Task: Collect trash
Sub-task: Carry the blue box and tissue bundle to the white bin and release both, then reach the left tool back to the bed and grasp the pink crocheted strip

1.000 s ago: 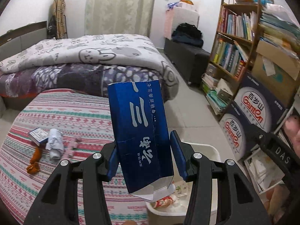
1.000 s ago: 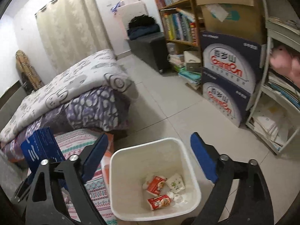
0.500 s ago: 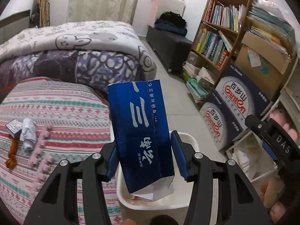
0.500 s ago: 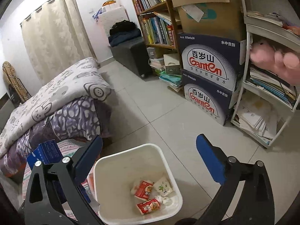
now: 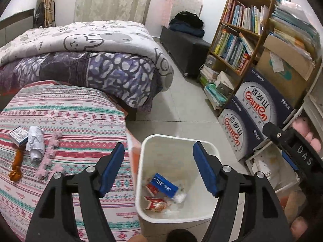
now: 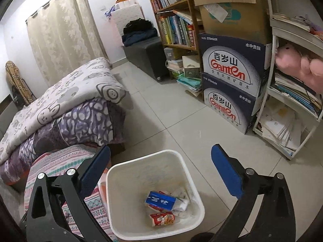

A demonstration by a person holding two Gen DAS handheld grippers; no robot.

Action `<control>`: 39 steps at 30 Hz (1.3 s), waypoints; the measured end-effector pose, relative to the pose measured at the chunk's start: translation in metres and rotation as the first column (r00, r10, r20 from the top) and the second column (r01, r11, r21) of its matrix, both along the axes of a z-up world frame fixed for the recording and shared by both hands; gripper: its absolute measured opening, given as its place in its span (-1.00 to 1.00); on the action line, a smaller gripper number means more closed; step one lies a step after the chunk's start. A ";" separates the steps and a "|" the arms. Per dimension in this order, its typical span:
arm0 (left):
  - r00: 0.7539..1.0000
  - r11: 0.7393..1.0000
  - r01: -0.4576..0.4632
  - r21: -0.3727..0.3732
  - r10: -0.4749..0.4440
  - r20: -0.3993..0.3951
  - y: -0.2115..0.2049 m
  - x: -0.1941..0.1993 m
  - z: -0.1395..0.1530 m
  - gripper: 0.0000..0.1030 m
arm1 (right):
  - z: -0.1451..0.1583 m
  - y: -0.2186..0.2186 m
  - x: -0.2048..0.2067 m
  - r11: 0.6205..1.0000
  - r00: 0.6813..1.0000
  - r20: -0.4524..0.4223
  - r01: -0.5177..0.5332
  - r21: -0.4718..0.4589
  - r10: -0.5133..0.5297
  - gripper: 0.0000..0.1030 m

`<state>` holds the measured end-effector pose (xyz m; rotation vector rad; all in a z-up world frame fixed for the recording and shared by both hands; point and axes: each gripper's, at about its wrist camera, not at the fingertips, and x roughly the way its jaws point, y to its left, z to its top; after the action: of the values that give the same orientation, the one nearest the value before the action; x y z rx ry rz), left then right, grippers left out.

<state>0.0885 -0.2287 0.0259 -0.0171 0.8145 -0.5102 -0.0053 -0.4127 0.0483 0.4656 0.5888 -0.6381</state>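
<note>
Dropped from the left gripper [image 5: 158, 167], blue carton [image 5: 164, 185] lies in bin [image 5: 171, 139] below both grippers' spread, empty fingers.

My left wrist view looks steeply down from close above the white bin [image 5: 177, 147], facing the bookshelf [image 5: 238, 40] wall, with the striped tabletop [image 5: 60, 117] at its left. My right wrist view sits close above the bin [image 6: 145, 161] too, angled down toward the shelves. Both share bin, bed [image 5: 80, 50], floor and Ganten boxes [image 6: 232, 68].
</note>
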 end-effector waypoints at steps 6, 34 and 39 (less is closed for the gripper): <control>0.999 0.997 -0.042 0.059 0.043 -0.011 0.019 0.009 -0.010 0.36 | -0.005 0.015 0.013 0.999 0.999 -0.033 -0.044 0.001 0.044 0.86; 0.902 0.873 -0.162 0.461 0.320 -0.289 0.156 0.075 -0.141 0.40 | -0.049 0.104 0.082 0.958 0.937 -0.203 -0.267 0.101 0.283 0.86; 0.902 0.908 -0.133 0.397 0.277 -0.332 0.170 0.070 -0.141 -0.06 | -0.055 0.117 0.091 0.953 0.928 -0.219 -0.282 0.113 0.301 0.86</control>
<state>0.1586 -0.0586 -0.1155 0.1444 1.2692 -0.1404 0.0857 -0.2959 -0.0069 0.3691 0.8926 -0.3869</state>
